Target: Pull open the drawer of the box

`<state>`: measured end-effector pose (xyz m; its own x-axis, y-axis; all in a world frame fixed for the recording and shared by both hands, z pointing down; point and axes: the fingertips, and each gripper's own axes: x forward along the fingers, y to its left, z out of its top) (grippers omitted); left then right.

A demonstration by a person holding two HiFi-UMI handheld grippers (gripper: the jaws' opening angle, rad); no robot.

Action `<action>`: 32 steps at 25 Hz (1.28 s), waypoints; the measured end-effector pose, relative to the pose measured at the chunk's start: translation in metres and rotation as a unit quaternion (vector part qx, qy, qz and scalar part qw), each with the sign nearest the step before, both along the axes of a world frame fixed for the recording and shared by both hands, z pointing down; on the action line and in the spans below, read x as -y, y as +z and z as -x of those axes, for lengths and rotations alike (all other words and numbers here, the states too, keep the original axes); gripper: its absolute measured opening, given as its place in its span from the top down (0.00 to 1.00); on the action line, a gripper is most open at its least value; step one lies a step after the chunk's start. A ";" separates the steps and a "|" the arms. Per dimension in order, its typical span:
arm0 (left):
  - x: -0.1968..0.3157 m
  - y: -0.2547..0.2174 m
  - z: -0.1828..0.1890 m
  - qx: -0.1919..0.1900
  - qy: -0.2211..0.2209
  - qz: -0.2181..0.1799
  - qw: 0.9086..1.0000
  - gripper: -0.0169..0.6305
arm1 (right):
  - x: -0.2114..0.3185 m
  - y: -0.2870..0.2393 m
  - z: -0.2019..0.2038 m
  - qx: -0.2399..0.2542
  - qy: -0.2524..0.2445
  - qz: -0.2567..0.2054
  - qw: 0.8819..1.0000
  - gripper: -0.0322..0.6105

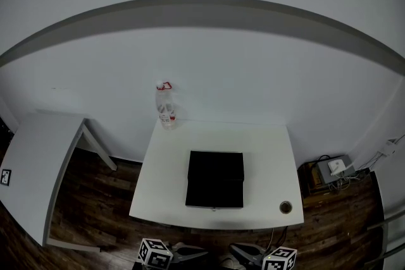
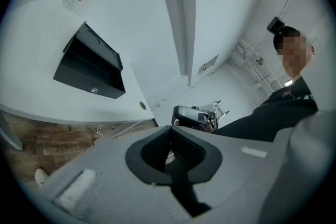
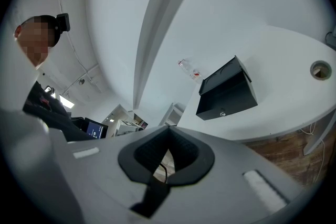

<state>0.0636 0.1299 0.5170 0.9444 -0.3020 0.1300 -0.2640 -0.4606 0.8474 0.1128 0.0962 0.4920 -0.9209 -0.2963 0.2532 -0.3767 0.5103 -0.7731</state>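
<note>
- The head camera looks steeply down from well above the white table (image 1: 266,155), taking in its whole top, the black box (image 1: 215,179) and the bottle (image 1: 166,104).
- The left gripper (image 2: 169,132) camera sits low off the table's front edge, rolled sideways, with the box well off at upper left.
- The right gripper (image 3: 168,131) camera sits likewise, with the box to its right.
- All three views share the table, box and bottle.

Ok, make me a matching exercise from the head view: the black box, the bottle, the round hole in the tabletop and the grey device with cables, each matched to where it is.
Things:
1. black box
2. bottle
3. round hole
4. grey device

Places, as the head view shows them:
A. on the floor, right of the table
B. far left corner of the table
C. middle of the table
D. near right corner of the table

Pairs: 1-C, 2-B, 3-D, 4-A
</note>
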 end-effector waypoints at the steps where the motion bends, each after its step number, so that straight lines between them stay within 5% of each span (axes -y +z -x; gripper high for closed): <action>1: -0.001 -0.001 -0.001 0.001 0.003 0.000 1.000 0.97 | 0.000 0.000 0.000 0.000 0.000 -0.001 1.000 0.94; 32: -0.009 -0.001 -0.002 0.009 -0.005 -0.012 1.000 0.97 | -0.009 -0.004 -0.002 -0.003 -0.005 -0.014 1.000 0.94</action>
